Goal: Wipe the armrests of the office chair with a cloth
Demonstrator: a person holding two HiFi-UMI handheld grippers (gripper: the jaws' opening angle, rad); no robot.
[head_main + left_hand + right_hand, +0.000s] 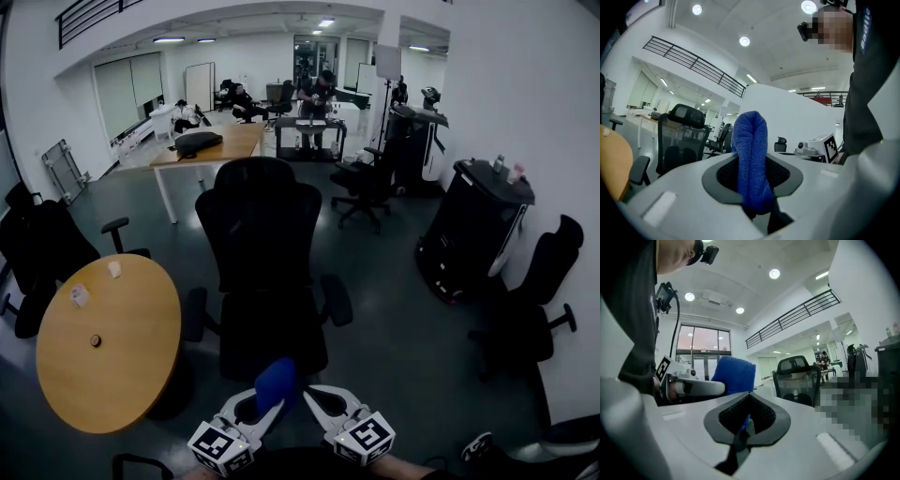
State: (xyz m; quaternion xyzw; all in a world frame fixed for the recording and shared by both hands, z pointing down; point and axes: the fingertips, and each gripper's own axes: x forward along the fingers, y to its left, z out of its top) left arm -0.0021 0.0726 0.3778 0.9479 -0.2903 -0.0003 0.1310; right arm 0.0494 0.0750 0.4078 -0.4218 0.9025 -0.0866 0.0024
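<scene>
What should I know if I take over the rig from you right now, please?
Left gripper shut on the blue cloth, held upright.
Right gripper: jaws together, a blue sliver between them; whether it is pinched is unclear.
Office chair straight ahead, cloth clear of it.
Done: cloth in hand. Left: wipe both armrests.

A blue cloth (751, 154) of nubbly, looped terry weave presses against the dark, finely grained pads (725, 172) of the left gripper (752, 185), whose shell is smooth, matt grey plastic (the right gripper (746, 423) looks the same). The office chair (258, 234) shows a black mesh back and matt black armrests (336, 300). The round table (122, 366) has a smooth, matt, wood-toned top; the dark floor (394, 309) carries a faint sheen.
</scene>
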